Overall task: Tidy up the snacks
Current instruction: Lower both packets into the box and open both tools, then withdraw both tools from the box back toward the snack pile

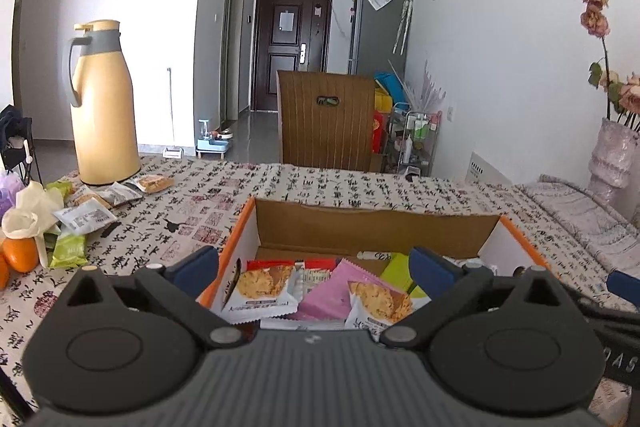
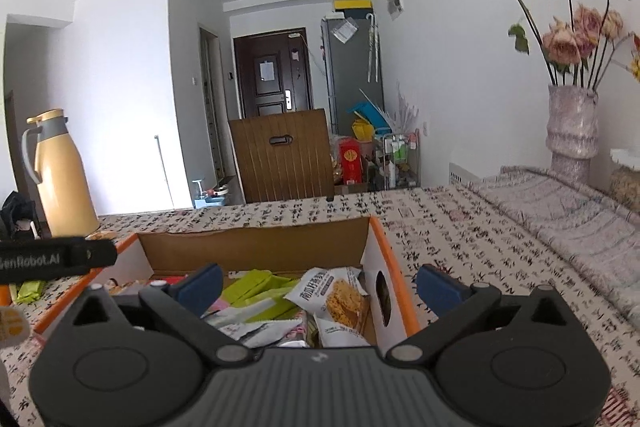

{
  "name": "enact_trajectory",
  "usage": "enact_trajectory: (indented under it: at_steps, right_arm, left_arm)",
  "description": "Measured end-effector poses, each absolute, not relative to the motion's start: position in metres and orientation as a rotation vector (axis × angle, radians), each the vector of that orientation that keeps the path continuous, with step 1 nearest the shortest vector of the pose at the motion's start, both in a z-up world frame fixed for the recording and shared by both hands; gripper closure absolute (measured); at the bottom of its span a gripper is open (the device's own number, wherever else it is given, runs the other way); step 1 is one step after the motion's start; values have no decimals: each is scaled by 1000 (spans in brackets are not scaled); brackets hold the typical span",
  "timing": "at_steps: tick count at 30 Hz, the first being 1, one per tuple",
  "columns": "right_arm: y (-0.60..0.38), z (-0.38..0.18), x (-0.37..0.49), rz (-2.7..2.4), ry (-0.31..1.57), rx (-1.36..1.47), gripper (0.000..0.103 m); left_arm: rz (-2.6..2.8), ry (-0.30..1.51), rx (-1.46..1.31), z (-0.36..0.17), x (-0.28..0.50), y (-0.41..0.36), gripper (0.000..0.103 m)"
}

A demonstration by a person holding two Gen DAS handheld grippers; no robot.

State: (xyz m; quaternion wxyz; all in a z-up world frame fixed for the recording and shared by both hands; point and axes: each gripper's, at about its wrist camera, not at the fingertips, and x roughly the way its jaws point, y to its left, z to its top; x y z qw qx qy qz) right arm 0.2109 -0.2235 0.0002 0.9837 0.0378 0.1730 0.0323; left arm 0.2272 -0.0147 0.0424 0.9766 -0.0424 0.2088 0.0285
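An open cardboard box with an orange rim stands on the patterned tablecloth. Inside lie cookie packets, a pink packet and green packets. My left gripper hovers open over the box's near left part, with nothing between its fingers. My right gripper is open too, straddling the box's right wall without touching it, and a cookie packet lies below. Loose snack packets sit on the table left of the box, among them a green one.
A tall yellow thermos stands at the table's far left, with oranges and a white glove at the left edge. A vase of dried flowers is at the right. A wooden chair back rises behind the table.
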Motion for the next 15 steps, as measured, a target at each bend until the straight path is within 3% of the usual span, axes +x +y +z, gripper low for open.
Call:
enact_trajectory:
  at_steps: [15]
  right_arm:
    - [-216,3,150,80,388,-2,0]
  left_arm:
    - [12,472,-66,41,167,-6,0]
